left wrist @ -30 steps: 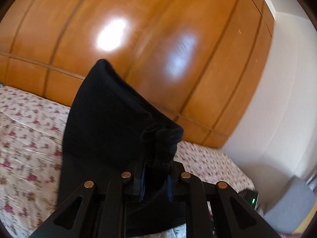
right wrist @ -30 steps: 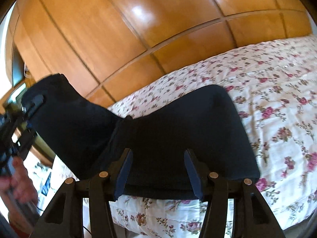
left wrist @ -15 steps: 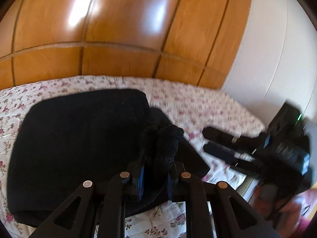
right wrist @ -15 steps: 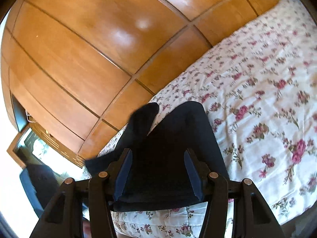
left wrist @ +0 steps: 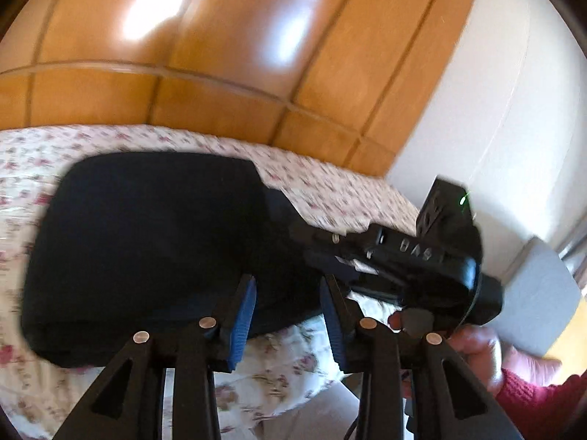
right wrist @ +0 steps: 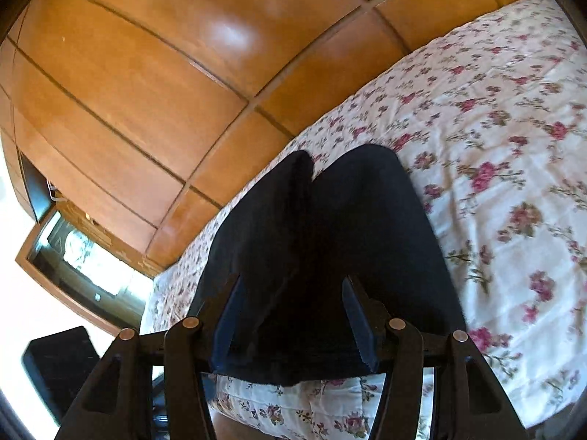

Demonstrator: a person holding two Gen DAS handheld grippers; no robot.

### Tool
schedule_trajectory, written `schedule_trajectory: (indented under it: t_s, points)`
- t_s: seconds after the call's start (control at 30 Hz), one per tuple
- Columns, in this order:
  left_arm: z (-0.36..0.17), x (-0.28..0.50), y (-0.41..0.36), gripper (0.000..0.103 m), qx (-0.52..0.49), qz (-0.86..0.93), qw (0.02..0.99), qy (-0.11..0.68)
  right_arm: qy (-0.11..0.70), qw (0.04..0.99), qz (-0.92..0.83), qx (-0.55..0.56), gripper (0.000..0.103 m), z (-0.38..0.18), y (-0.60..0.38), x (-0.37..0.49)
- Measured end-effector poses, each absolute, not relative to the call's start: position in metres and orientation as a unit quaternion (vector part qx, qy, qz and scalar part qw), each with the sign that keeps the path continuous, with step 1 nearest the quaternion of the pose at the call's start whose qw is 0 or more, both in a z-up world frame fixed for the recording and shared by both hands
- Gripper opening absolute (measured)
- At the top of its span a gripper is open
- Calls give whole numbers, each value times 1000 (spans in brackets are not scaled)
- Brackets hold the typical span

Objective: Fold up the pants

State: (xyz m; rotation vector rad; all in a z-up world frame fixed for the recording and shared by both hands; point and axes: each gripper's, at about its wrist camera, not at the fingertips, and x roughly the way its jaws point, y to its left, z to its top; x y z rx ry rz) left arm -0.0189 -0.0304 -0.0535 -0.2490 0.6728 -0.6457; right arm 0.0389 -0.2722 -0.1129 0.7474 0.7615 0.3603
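The black pants (left wrist: 146, 242) lie folded into a flat block on the floral bedspread (left wrist: 330, 190). My left gripper (left wrist: 288, 282) hovers at their near right edge. Its jaws are opening and the blue pads (left wrist: 242, 322) stand off the cloth. My right gripper (left wrist: 304, 242), held by a hand in a red sleeve (left wrist: 543, 392), reaches in from the right with its tips at the pants' right edge. In the right wrist view the pants (right wrist: 352, 227) fill the space between that gripper's (right wrist: 291, 282) spread fingers, and a raised fold (right wrist: 293, 183) runs away from them. The pads do not pinch the cloth.
Polished wooden wardrobe panels (left wrist: 220, 55) rise behind the bed. A white wall (left wrist: 495, 110) and a grey block (left wrist: 532, 293) stand to the right. A framed mirror (right wrist: 73, 256) and a dark box (right wrist: 58, 366) sit off the bed's left end.
The left gripper came down with the bunched cloth, laid the pants flat on the bed and spread its jaws off them. The right gripper shifted closer over the pants' edge, still open.
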Motion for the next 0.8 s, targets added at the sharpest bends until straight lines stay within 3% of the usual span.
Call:
schedule_trajectory:
  t_s: [0.17, 0.37, 0.4, 0.5, 0.8]
  points:
    - [-43, -17, 22, 35, -124, -210, 928, 283, 381, 848, 161, 331, 57, -114, -257, 53]
    - [-64, 12, 96, 38, -212, -87, 921, 314, 416, 850, 169, 276, 58, -114, -231, 70]
    - [-70, 17, 103, 39, -223, -78, 916, 325, 421, 848, 173, 271, 55, -114, -227, 71]
    - [-94, 29, 110, 39, -237, -74, 894, 372, 431, 852, 171, 245, 18, -115, -215, 74]
    - [-71, 30, 67, 40, -211, -146, 899, 355, 344, 908, 173, 162, 15, -33, -225, 50]
